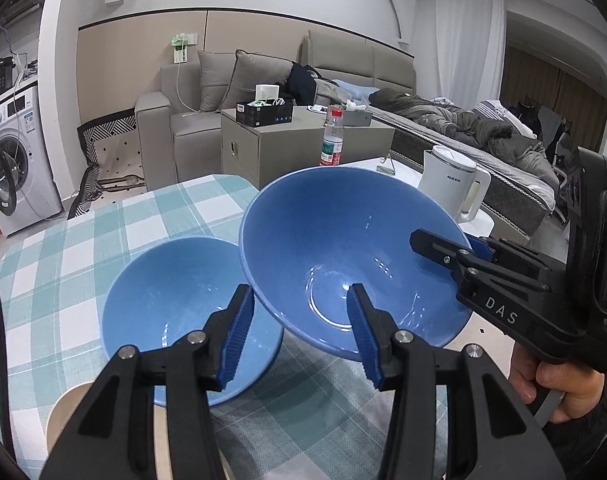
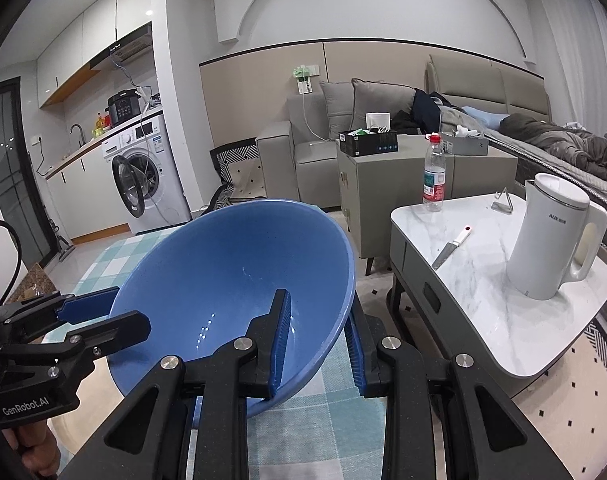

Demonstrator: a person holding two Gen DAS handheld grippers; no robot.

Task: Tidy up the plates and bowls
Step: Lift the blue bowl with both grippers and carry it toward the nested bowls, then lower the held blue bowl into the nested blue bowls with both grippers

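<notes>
Left wrist view shows two blue bowls over a teal-and-white checked tablecloth (image 1: pixel 103 248). The lower bowl (image 1: pixel 175 300) sits on the cloth and holds nothing. The raised bowl (image 1: pixel 343 248) is tilted, its mouth turned toward the camera, and overlaps the lower bowl's right rim; it too is empty, with only light glints on its glaze. The right gripper (image 1: pixel 469 250) pinches this bowl's right rim, one finger inside the wall and one outside, and "DAS" is printed on its black body. The left gripper (image 1: pixel 299 320) has its jaws spread wide, nothing between them, with the near rim of the raised bowl just beyond its fingertips.

In the right wrist view the right gripper (image 2: pixel 317 334) is clamped on the raised bowl's (image 2: pixel 231 280) wall, and the left gripper (image 2: pixel 107 312) reaches in at the bowl's left edge, its body marked "GenRobot.AI". On the marble side table (image 2: pixel 483 280) stand a white kettle (image 2: pixel 551 240) lettered "AUX" and a clear bottle (image 2: pixel 434 176) with a red cap and a red-and-green label too small to read; a knife (image 2: pixel 449 250) lies between them
</notes>
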